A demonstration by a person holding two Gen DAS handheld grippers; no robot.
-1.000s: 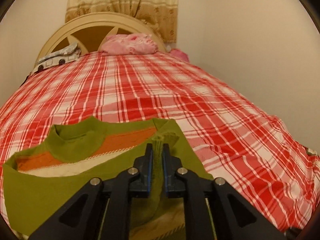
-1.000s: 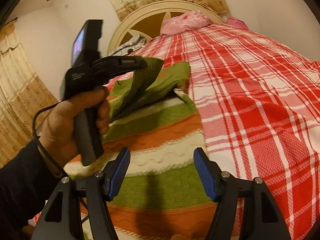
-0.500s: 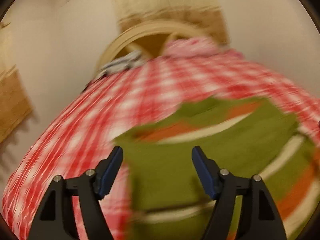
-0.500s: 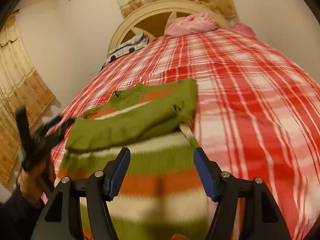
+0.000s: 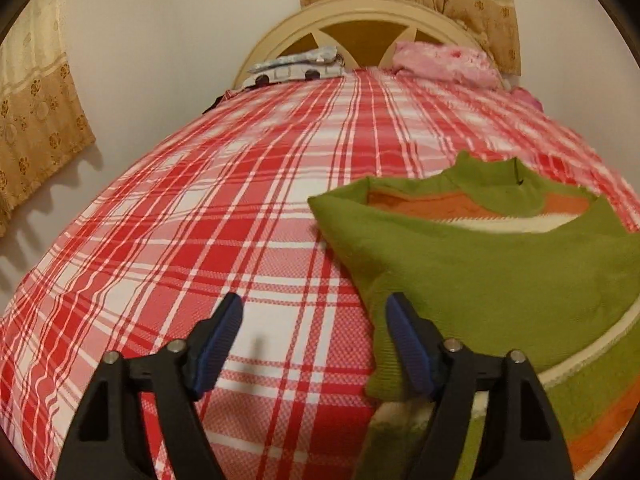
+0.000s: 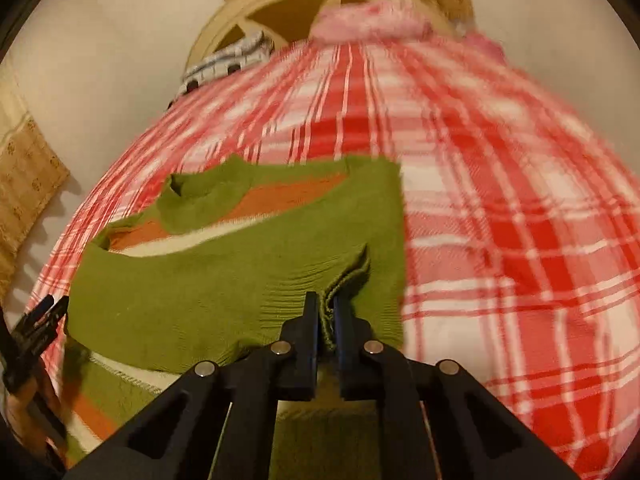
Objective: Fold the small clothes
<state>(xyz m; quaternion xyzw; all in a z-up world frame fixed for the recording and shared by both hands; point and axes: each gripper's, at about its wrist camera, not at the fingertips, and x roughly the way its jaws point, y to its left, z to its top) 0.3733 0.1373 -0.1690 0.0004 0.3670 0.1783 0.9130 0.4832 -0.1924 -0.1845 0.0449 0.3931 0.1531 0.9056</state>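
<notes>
A small green sweater (image 5: 492, 276) with orange and cream stripes lies on the red plaid bedspread (image 5: 224, 220), its green sleeves folded across the chest. My left gripper (image 5: 314, 340) is open and empty, just left of the sweater's edge. My right gripper (image 6: 326, 316) is shut on the ribbed green cuff (image 6: 352, 276) of the folded sleeve on the sweater (image 6: 224, 280). The left gripper (image 6: 36, 324) shows at the left edge of the right wrist view.
A cream headboard (image 5: 360, 20) stands at the far end, with a pink pillow (image 5: 444, 62) and a patterned cloth (image 5: 296, 68) before it. Curtains (image 5: 36, 120) hang on the left wall. The plaid bedspread stretches wide to the left of the sweater.
My left gripper let go of the sleeve, opened and swung to the sweater's left edge. My right gripper moved forward and closed on the sleeve cuff.
</notes>
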